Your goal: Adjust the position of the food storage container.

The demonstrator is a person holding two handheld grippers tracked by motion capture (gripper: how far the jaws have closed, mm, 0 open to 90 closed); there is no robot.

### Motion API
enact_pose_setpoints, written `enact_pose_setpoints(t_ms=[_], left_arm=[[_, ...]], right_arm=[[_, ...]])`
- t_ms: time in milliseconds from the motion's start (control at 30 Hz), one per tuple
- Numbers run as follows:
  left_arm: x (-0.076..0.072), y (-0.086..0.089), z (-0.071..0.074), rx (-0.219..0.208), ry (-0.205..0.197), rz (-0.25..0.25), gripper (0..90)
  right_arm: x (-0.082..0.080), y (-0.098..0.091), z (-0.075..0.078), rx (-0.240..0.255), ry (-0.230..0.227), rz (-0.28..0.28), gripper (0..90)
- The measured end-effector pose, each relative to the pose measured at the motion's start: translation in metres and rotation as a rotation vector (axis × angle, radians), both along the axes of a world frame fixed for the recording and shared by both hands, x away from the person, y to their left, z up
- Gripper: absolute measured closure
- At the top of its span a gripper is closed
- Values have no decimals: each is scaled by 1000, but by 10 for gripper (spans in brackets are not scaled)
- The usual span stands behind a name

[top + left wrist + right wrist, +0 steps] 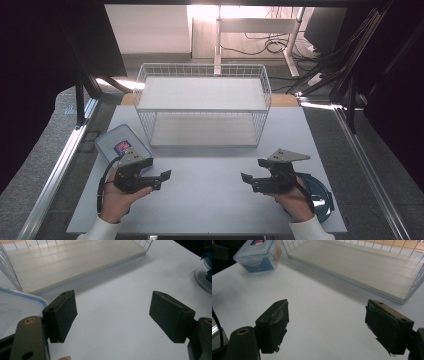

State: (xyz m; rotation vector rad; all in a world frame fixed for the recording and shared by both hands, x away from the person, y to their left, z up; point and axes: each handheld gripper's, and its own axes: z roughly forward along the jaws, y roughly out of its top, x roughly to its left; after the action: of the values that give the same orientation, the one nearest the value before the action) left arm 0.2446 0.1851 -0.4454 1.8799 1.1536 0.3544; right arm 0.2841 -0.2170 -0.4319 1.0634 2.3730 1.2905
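The left gripper point(164, 176) and right gripper point(248, 179) are held level above the white table point(210, 200), tips facing inward, jaws apart and empty. The clear blue-rimmed plastic box point(120, 142) is positioned just beyond the left hand point(117, 197).

The table point(210, 195) has a smooth, matt white top. The rack point(202, 105) is thin white-coated wire, with pale matt shelf boards. The container point(258, 255) is clear glossy plastic with a blue-edged lid. Each gripper's pads point(274, 325) look like dark, matt, slightly frayed rubber or foam.
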Motion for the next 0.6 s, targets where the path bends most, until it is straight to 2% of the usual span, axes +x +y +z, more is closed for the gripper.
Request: enact_pose_setpoints(t_ms=[267, 600], left_arm=[[1, 0, -3, 18, 9, 0, 218], [-2, 0, 5, 9, -10, -38, 246]], right_arm=[[2, -4, 5, 15, -6, 9, 193], [-6, 1, 4, -3, 2, 23, 193]])
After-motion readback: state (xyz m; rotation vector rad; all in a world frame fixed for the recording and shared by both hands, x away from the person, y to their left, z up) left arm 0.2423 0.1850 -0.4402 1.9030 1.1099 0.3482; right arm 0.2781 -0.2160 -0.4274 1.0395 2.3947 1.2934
